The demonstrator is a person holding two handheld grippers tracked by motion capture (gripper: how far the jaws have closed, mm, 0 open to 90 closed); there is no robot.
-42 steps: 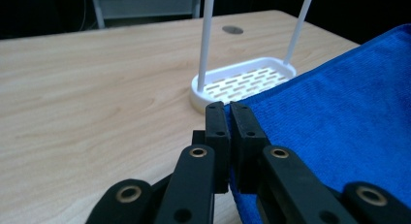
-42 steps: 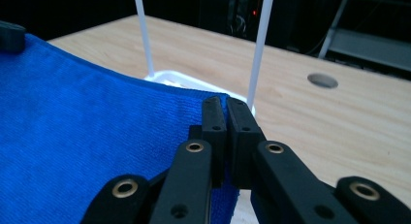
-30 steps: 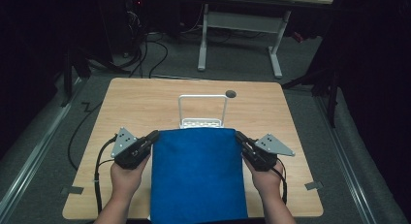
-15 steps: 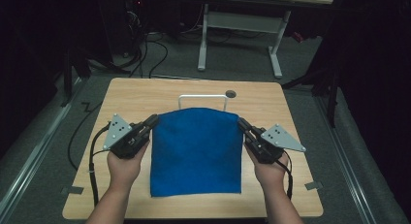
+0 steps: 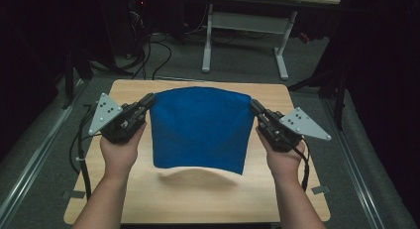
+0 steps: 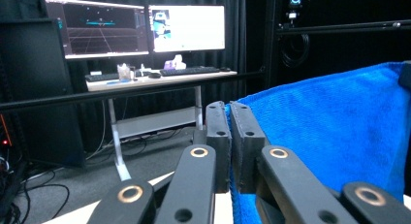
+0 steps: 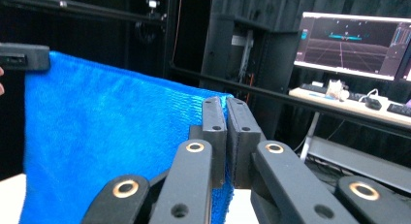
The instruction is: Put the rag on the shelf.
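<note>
The blue towel (image 5: 200, 127) has come up off the table (image 5: 198, 199) since a second ago and now hangs stretched in the air, its lower edge clear of the wood. The left gripper (image 5: 147, 99) pinches its ten o'clock corner, the right gripper (image 5: 253, 105) its two o'clock corner. The small rack seen earlier at twelve o'clock is probably hidden behind the cloth, in the way of lowering it forward.

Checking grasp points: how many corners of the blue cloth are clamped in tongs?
2. The left tongs pinch the blue cloth at its upper left corner, the right tongs at its upper right. The lower corners hang free above the table.
</note>
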